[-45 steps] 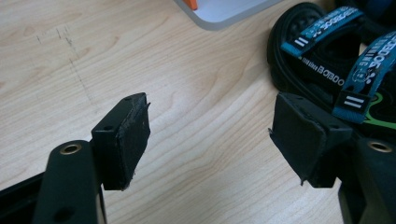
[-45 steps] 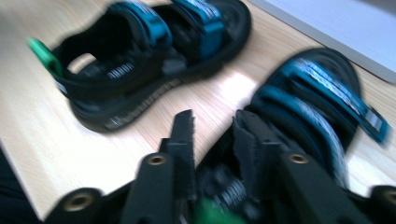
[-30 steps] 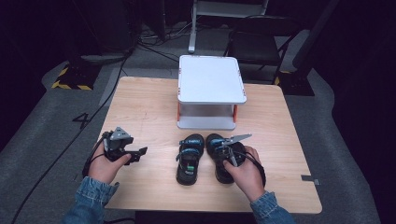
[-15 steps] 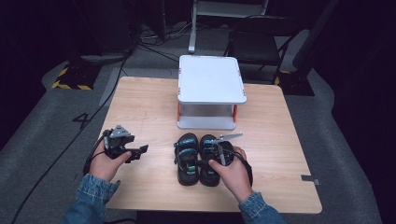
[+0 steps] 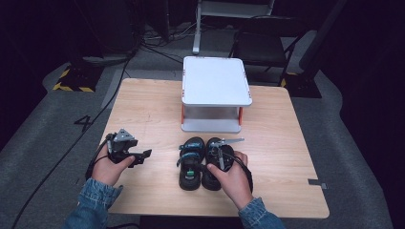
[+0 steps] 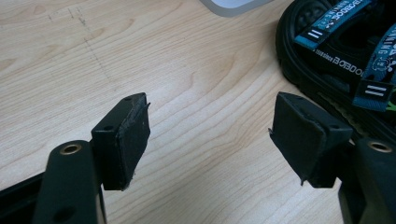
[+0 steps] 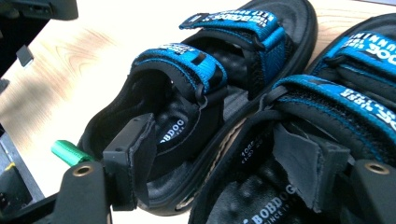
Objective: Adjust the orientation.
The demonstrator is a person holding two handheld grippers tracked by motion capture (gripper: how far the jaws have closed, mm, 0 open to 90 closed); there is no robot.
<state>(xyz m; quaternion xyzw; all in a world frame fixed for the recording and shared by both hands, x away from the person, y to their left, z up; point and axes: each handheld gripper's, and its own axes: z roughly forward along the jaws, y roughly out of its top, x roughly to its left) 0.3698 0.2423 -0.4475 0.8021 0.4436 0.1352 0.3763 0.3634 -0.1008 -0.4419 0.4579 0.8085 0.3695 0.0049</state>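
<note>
Two sandals (image 5: 202,162) sit side by side, lower centre of the high view, just below the white stand (image 5: 215,90). Right gripper (image 7: 224,163) is open, one jaw in each heel. Left gripper (image 6: 210,133) is open, empty. Probably light, with stiff soles and floppy straps: pinch the adjoining heel walls.

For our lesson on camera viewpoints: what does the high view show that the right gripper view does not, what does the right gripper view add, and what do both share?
High view alone: the white stand behind the sandals, the whole table, and the left gripper held open, apart from the sandals.

Right gripper view alone: the right gripper has one jaw inside each sandal's heel, straddling their inner walls, and the BOBDOG lettering is legible.

Both: the left sandal and right sandal, side by side and touching.
</note>
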